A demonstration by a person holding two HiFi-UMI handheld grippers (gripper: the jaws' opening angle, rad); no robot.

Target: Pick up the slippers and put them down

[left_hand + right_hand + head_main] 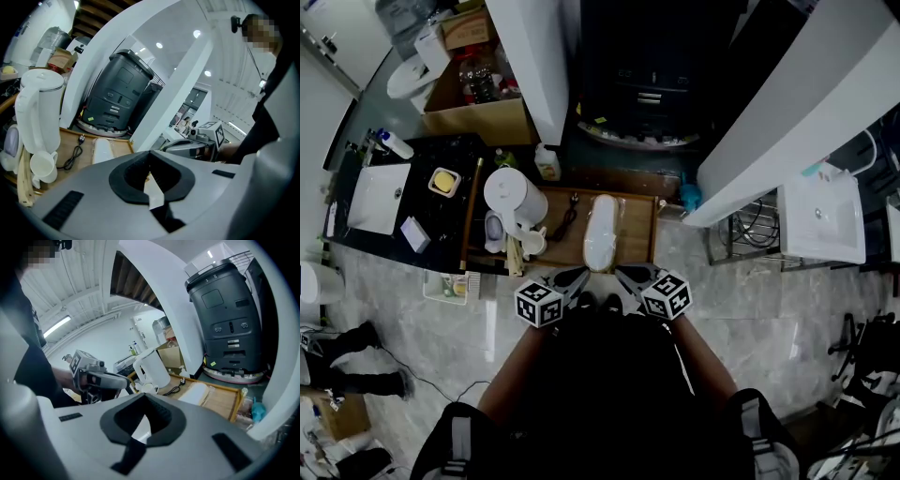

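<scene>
Both of my claws are shut tight and hold nothing. My left claw (150, 161) has its dark pads pressed together, and so does my right claw (145, 401). From the head view they sit side by side in front of me. Their tips angle in toward each other above the grey marbled stone floor (741, 300), just short of the near edge of the light brown wooden desk with a raised rim (639, 230).

The flat white pair of slippers (602, 232) lies on that desk, lengthwise away from me and straight ahead of the two claws. Neither claw touches it. To its left stands a tall white plastic electric kettle (514, 195), with a small white cup (43, 166) close against its base. A thin black power cable with a plug (565, 217) lies between the kettle and the slippers. Beyond the desk stands a large dark grey box-shaped machine (117, 93), set between slanting white panels.
</scene>
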